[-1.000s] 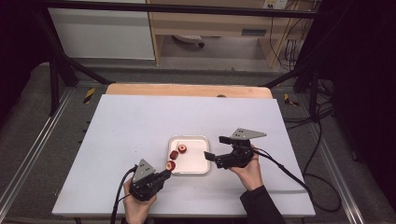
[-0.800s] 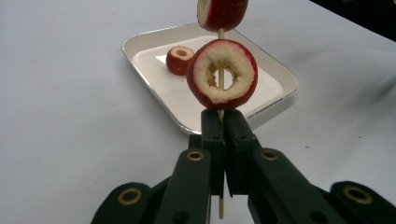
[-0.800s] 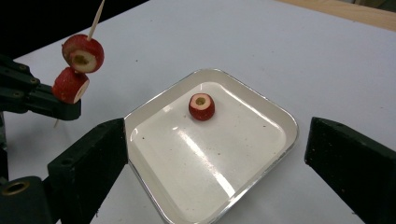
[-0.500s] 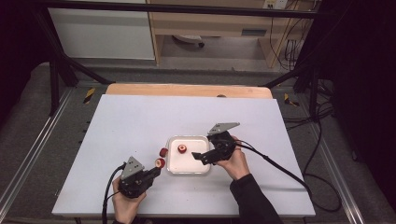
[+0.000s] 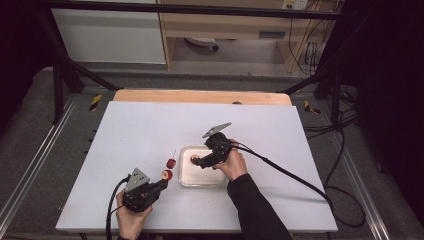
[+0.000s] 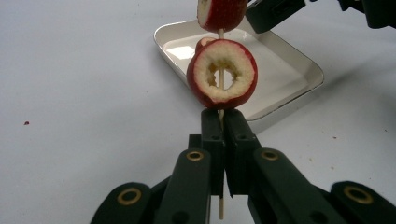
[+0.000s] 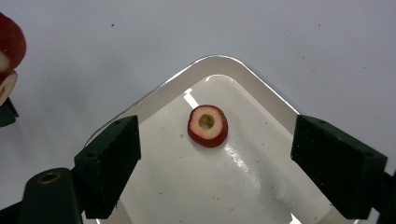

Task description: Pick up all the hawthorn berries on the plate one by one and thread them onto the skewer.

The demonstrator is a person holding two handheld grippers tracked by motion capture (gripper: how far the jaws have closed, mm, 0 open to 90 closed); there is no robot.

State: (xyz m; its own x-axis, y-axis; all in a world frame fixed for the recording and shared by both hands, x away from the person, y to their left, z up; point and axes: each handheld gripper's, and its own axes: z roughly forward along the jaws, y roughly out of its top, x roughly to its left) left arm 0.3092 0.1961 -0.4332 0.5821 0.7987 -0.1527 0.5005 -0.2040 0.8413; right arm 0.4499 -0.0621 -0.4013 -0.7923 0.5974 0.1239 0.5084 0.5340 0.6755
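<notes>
Skewer position first, in the high view: your left gripper sits near the front edge of the white table, jaws closed on the wooden skewer, which carries two apple slices just left of the white tray. Your right gripper hangs over the tray's left half, beside a loose apple ring lying in the tray. The two grippers are near each other but apart. Wide bare table lies to the left, behind and to the right of the tray; the front edge is close to your left hand.

In the left gripper view, the two black jaws stand pressed together on the thin stick, which runs up between the pads and through the cored hole of the nearer slice. That slice sits just above the jaw tips; the second slice sits higher on the stick. Beyond them lies the tray, with part of a loose ring peeking out behind the nearer slice.

In the right gripper view, the jaws have just been closing but stand wide apart, with nothing between the pads. The loose ring lies flat in the tray, ahead of the jaw tips and midway between them, touching neither. The tray's corner points away from you, and bare table surrounds it. The skewered slices show at the left edge, well apart from the ring.
</notes>
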